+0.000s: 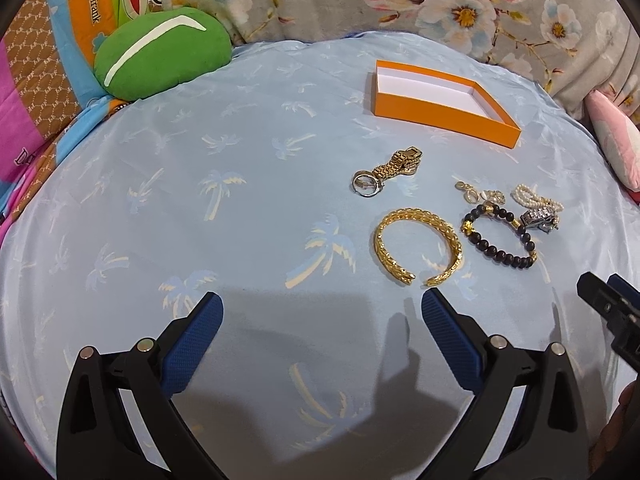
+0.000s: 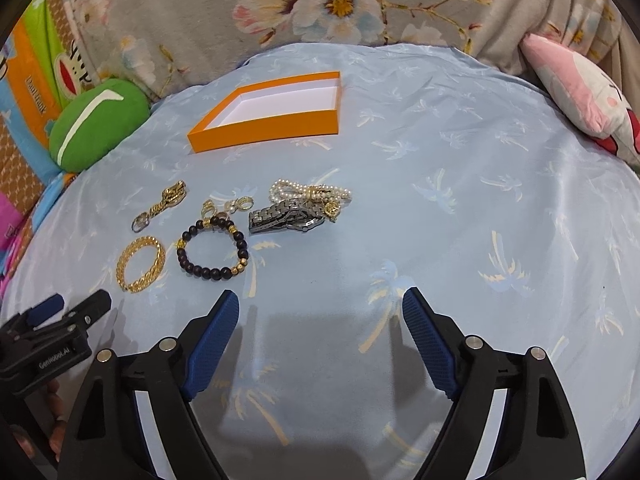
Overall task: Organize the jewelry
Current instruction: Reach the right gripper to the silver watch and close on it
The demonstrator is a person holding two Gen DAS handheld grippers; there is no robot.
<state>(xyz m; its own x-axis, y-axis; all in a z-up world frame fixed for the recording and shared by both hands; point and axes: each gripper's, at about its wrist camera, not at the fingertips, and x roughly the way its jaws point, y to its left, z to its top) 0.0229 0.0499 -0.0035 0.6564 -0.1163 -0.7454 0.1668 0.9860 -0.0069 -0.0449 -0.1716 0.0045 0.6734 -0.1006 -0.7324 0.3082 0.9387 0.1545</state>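
While both spread, left tool (image 1: 322, 312) near gold bangle (image 1: 417, 246).

Glossy gold metal bangle (image 1: 418, 246), matt dark bead bracelet (image 2: 212, 249), smooth orange card box (image 1: 442, 114), satiny blue cloth (image 1: 240, 208)

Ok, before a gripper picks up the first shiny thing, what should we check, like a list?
1. Orange box empty inside and open on top: ok.
2. Left gripper open, holding nothing: ok.
3. Right gripper open, holding nothing: ok.
4. Gold bangle lying alone, touching no other piece: ok.
5. Pearl strand free of the silver watch: not ok, they lie piled together.
6. Black bead bracelet free of the small gold charms above it: cannot tell.
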